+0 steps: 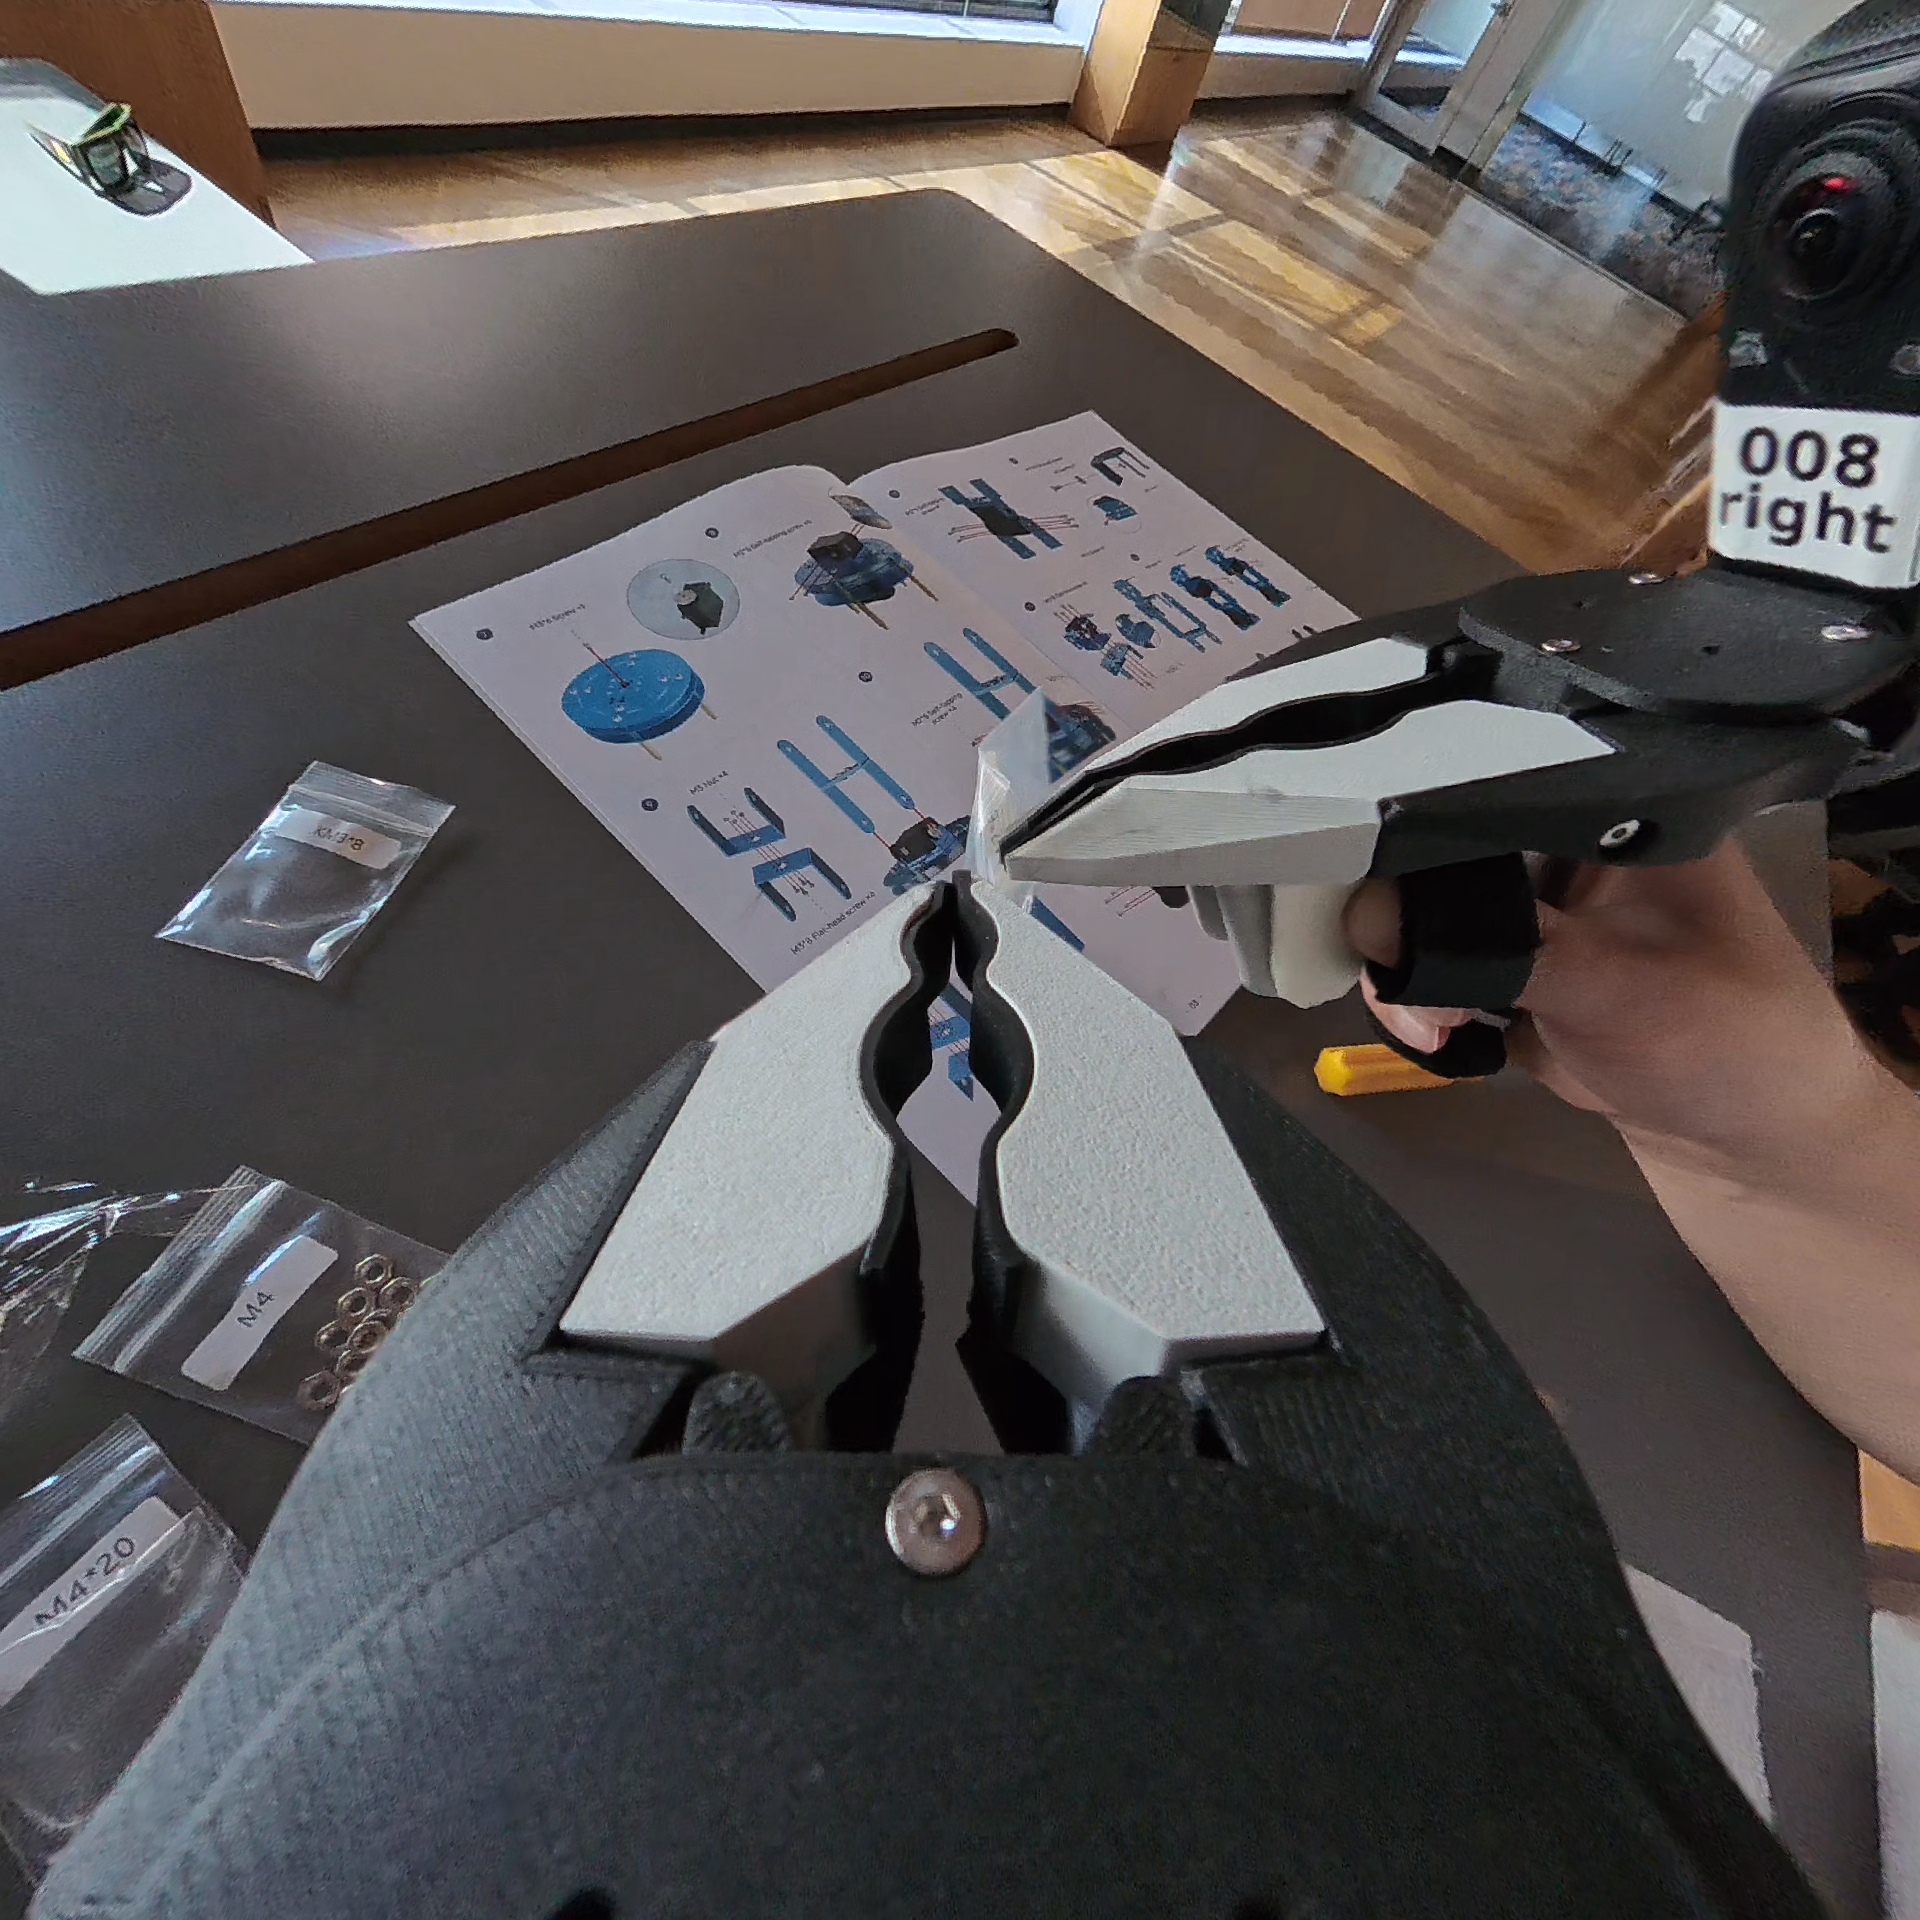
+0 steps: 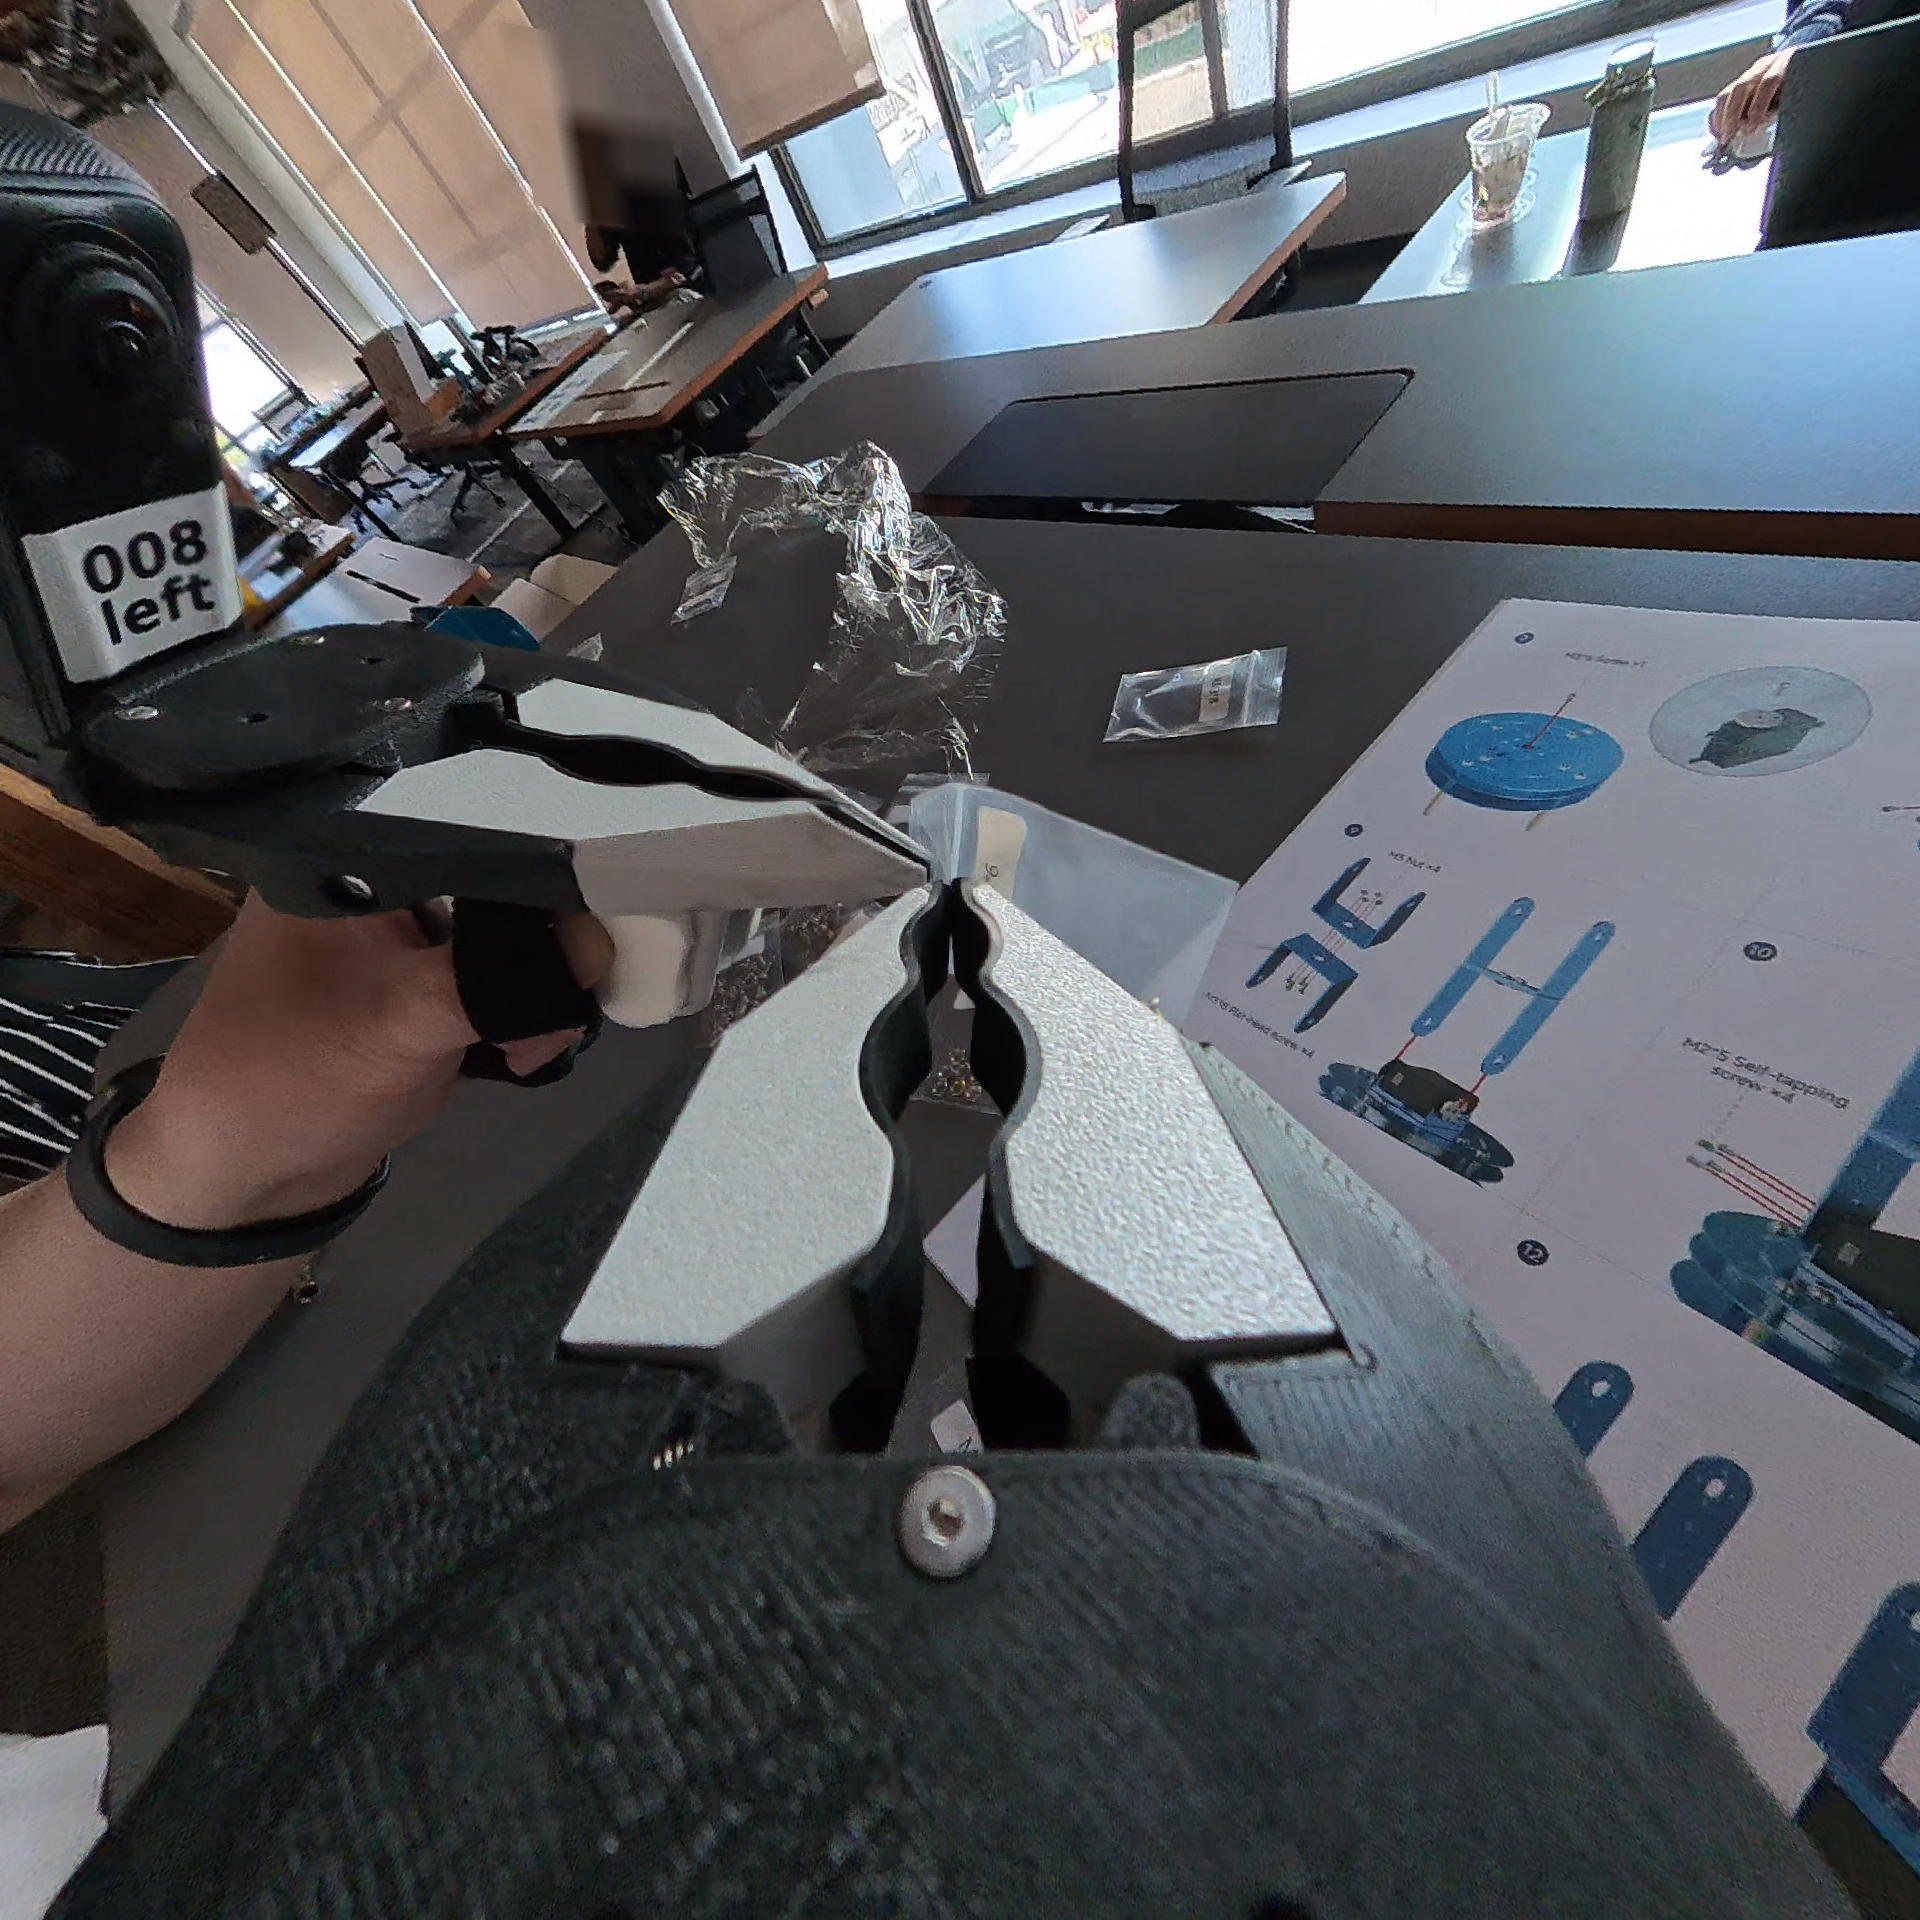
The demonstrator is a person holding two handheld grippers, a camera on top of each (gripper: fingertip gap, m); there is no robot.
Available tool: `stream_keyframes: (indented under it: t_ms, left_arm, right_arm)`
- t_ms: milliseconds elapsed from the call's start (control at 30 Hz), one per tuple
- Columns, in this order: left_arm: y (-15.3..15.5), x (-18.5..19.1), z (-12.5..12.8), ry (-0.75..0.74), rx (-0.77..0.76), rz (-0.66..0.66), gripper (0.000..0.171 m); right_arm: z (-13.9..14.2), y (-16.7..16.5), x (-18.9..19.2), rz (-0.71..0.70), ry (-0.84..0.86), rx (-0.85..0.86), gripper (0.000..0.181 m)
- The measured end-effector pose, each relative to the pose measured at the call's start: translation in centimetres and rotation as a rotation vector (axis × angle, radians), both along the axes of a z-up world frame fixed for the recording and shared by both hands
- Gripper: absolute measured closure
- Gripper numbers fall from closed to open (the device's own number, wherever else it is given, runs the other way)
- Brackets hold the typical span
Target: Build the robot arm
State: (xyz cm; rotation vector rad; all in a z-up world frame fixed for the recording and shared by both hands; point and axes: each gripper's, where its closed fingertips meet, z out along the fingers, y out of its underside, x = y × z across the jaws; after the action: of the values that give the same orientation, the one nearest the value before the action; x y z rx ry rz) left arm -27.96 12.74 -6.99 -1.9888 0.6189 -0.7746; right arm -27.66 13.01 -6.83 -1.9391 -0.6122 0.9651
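Both grippers meet above the dark table [image 1: 364, 1039] on one small clear zip bag [image 1: 1023, 753]. My left gripper [image 1: 954, 891] is shut, its tips pinching the bag's lower edge. My right gripper [image 1: 1006, 844] comes in from the right, shut on the same bag. In the right wrist view the bag [image 2: 1091, 883] has a white label, my right gripper [image 2: 954, 896] pinches its near edge, and my left gripper [image 2: 920, 871] pinches its left corner. The bag's contents are hidden.
An open instruction booklet [image 1: 727, 623] lies under the grippers. A bag of dark screws [image 1: 312, 868], a bag of nuts [image 1: 270, 1309] and another bag [image 1: 94, 1579] lie left. A yellow handle [image 1: 1371, 1070] lies right. Crumpled clear wrap [image 2: 862, 582] lies beyond. A slot [image 1: 520, 488] crosses the table.
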Motion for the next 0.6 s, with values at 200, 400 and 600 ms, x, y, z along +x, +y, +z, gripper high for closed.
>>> stream_keyframes:
  t_ms: [200, 400, 600]
  left_arm:
    - [-1.1, 0.9, 1.0, -0.023, 0.010, -0.053, 0.171]
    - [-2.2, 1.3, 2.2, -0.025, 0.024, -0.154, 0.171]
    - [-2.7, 1.9, 2.1, 0.058, 0.089, -0.184, 0.171]
  right_arm:
    - [0.6, -0.5, -0.1, 0.064, 0.080, -0.004, 0.181]
    - [1.9, -1.4, 0.5, 0.181, 0.223, -0.076, 0.167]
    - [1.7, -1.5, 0.5, 0.184, 0.180, -0.046, 0.175]
